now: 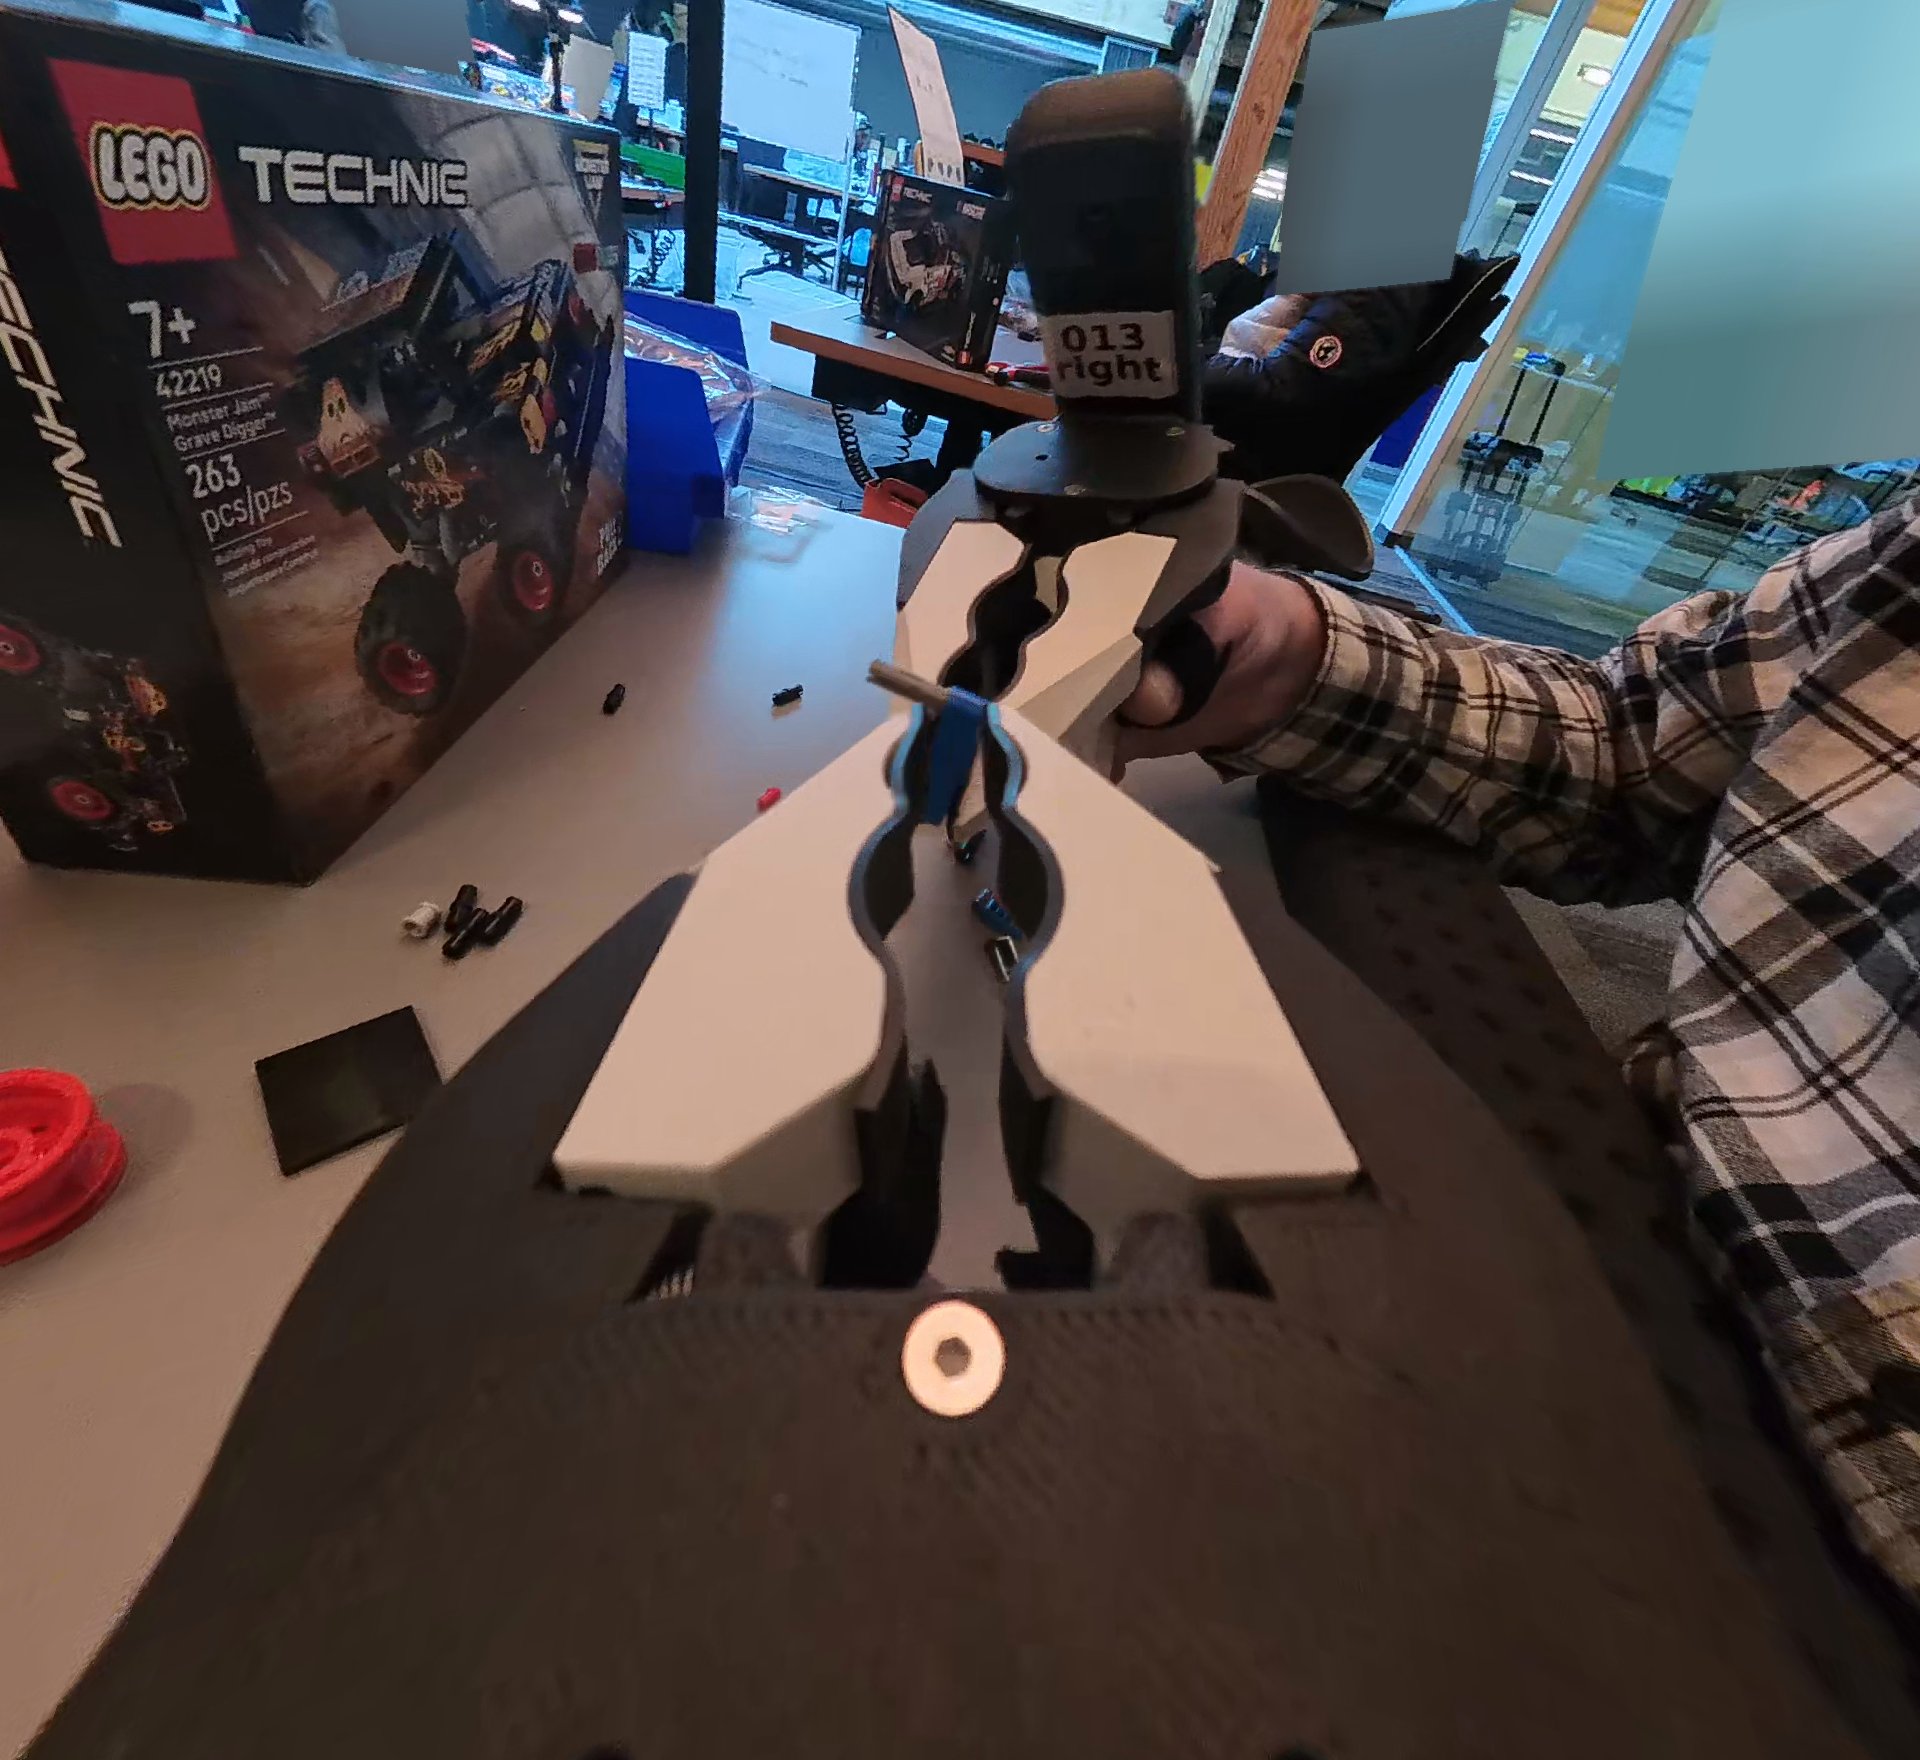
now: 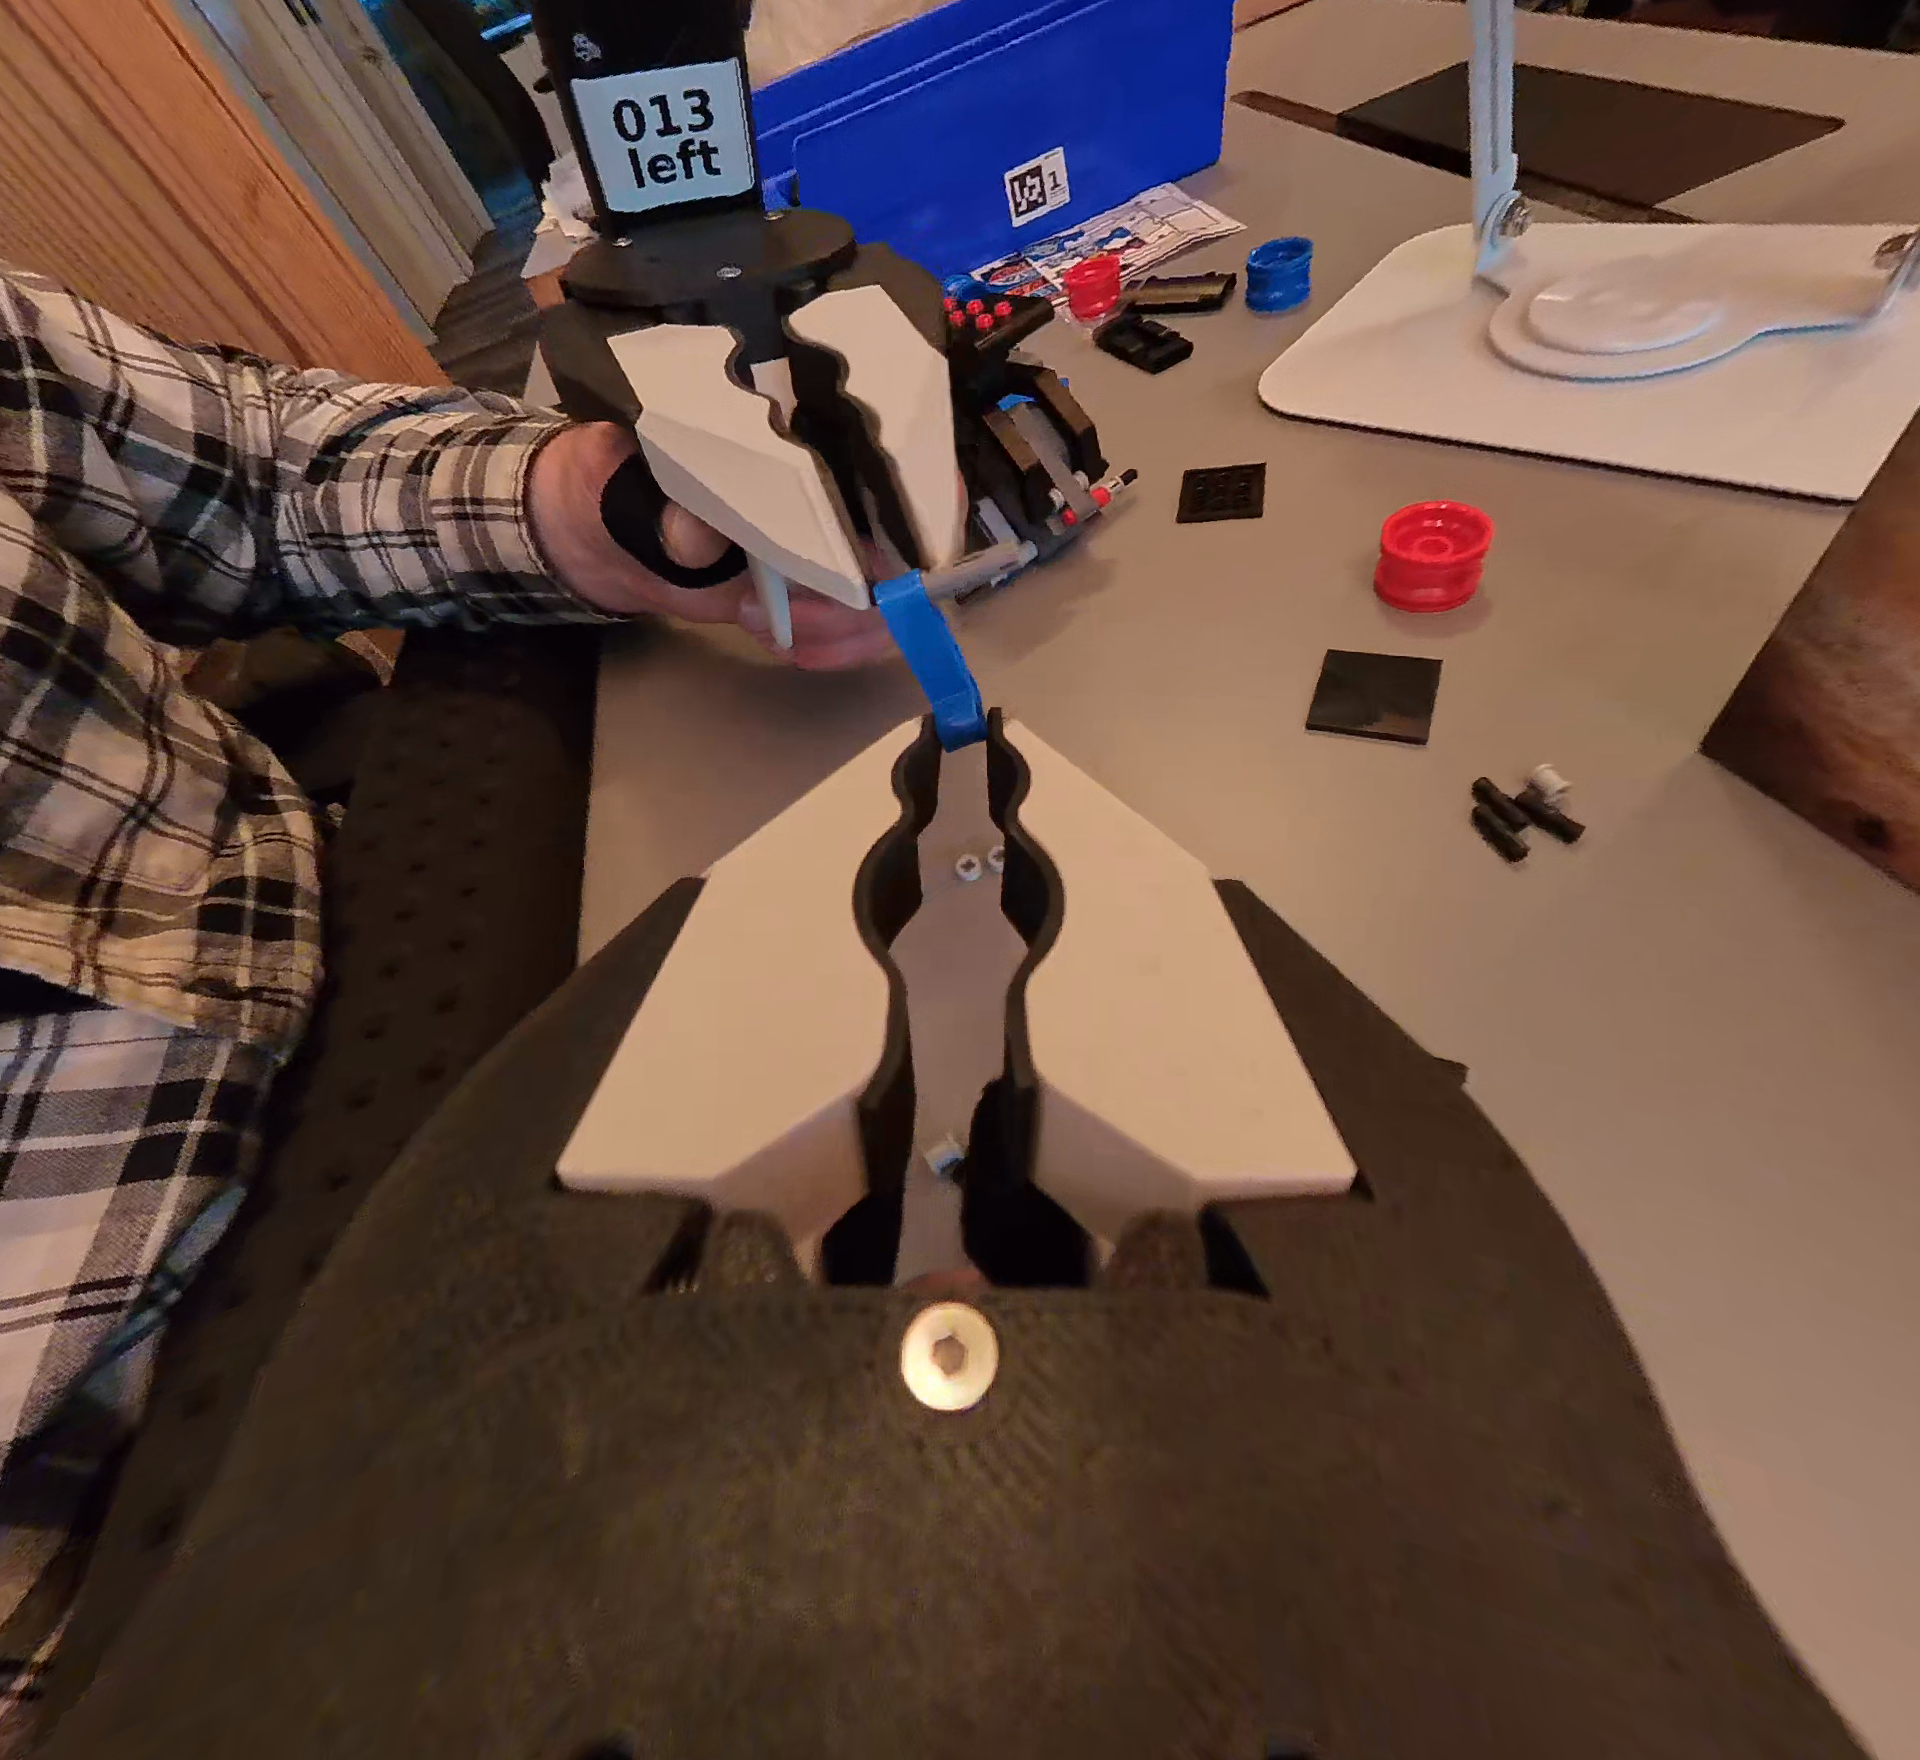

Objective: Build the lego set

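Note:
My left gripper (image 1: 951,723) is shut on a blue lego beam (image 1: 948,770) that has a grey axle (image 1: 902,680) through its top end. In the right wrist view my right gripper (image 2: 961,723) is shut on the other end of the same blue beam (image 2: 930,656). The left gripper (image 2: 894,583) grips the beam's far end by the axle (image 2: 977,572). Both hold the beam in the air above the grey table (image 2: 1195,879), tips nearly touching. The right gripper (image 1: 971,687) comes down from above in the left wrist view. A part-built black and blue lego model (image 2: 1039,453) sits behind the left gripper.
A lego box (image 1: 312,422) stands at the left and a blue bin (image 2: 997,100) behind. A red wheel hub (image 2: 1434,557), black square plate (image 2: 1374,697), black pins (image 2: 1517,817), blue rim (image 2: 1278,271) and white stand base (image 2: 1610,360) lie on the table.

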`<state>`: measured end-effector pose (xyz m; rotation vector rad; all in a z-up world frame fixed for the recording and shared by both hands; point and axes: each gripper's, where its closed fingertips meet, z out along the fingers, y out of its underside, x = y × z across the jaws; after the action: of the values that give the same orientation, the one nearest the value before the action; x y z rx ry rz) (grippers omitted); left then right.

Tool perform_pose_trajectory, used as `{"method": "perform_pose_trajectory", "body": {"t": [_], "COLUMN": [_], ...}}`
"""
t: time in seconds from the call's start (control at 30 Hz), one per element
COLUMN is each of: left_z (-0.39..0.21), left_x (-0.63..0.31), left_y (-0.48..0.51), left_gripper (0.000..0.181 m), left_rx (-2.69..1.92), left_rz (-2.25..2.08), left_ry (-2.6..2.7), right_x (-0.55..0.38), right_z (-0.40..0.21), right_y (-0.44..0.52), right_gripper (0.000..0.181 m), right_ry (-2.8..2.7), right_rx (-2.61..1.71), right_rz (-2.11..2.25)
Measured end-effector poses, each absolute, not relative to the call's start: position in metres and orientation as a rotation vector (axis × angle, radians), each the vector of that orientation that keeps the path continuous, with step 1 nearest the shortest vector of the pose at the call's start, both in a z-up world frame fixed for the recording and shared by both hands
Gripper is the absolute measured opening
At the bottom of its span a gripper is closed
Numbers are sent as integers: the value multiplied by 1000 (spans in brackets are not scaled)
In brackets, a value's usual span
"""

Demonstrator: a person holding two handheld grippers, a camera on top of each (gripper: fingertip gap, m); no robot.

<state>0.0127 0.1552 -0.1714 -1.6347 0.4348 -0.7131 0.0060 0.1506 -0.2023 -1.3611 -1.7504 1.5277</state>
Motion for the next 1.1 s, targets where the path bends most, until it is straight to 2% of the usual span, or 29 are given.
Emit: {"method": "perform_pose_trajectory", "body": {"t": [0.07,0.23,0.37,0.53,0.77,0.97,1.1], "left_z": [-170,-171,-169,-172,-177,-174,-171], "left_x": [14,11,13,16,20,17,14], "left_y": [155,156,154,155,156,156,158], "left_gripper": [0,0,14,23,8,6,6], "left_rx": [-1627,-1626,-1620,-1638,-1655,-1639,-1629], "left_rz": [-720,-740,-760,-772,-762,-743,-719], "left_ry": [437,415,421,422,430,415,391], "right_x": [6,7,8,8,9,9,5], "right_z": [-202,-200,-197,-197,-199,-196,-197], "right_y": [150,149,151,149,144,146,153], "right_gripper": [6,6,7,7,7,7,13], "right_ry": [-1748,-1729,-1692,-1695,-1726,-1709,-1712], "right_rx": [-1369,-1398,-1431,-1444,-1439,-1404,-1342], "right_rz": [1551,1615,1699,1722,1735,1709,1523]}}
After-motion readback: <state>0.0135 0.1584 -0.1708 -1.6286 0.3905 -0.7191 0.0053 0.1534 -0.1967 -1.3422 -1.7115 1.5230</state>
